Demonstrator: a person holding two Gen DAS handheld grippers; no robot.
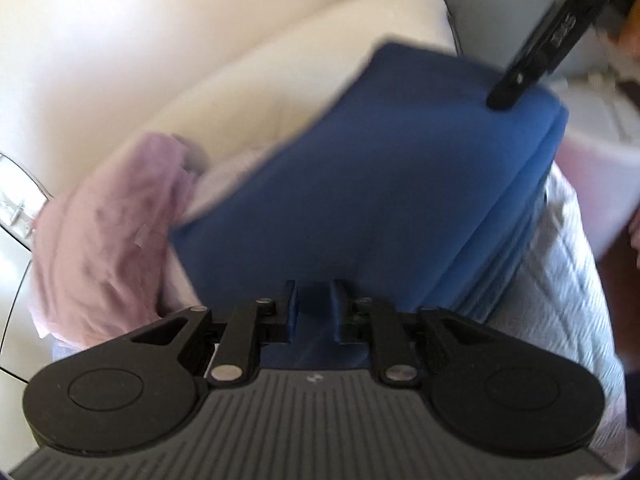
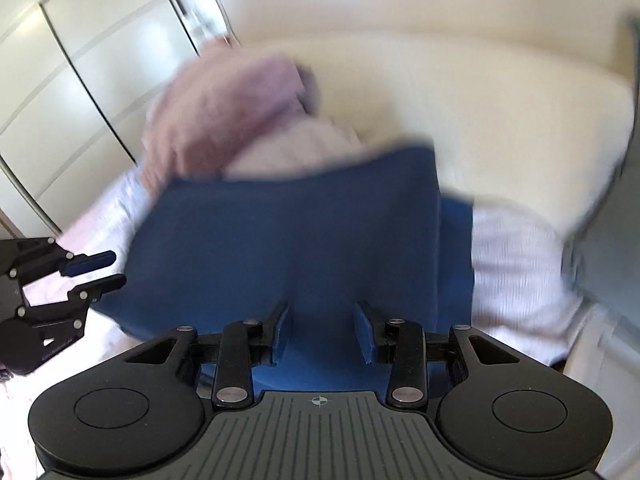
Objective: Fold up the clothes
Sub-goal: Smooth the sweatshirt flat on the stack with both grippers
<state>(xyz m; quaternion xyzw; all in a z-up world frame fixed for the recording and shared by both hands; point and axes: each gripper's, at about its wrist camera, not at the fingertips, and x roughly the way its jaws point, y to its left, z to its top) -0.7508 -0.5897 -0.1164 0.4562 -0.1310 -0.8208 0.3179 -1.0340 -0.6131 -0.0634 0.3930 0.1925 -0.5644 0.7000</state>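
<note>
A folded blue garment (image 1: 372, 184) (image 2: 288, 240) lies flat on a pale striped sheet (image 2: 516, 264). My left gripper (image 1: 316, 304) is at its near edge, fingers a narrow gap apart with blue cloth showing below them. In the right wrist view the left gripper (image 2: 116, 270) sits at the garment's left edge, and light sheet shows between its fingers. My right gripper (image 2: 322, 330) hovers open over the garment's near side. From the left wrist view, one right finger (image 1: 516, 80) touches the far right corner. A crumpled pink garment (image 1: 108, 232) (image 2: 224, 116) lies beside the blue one.
A cream padded backrest (image 2: 440, 76) curves behind the clothes. Pale wardrobe doors (image 2: 72, 80) stand at the left. A white basket-like container (image 1: 600, 160) sits at the right. Both views are blurred by motion.
</note>
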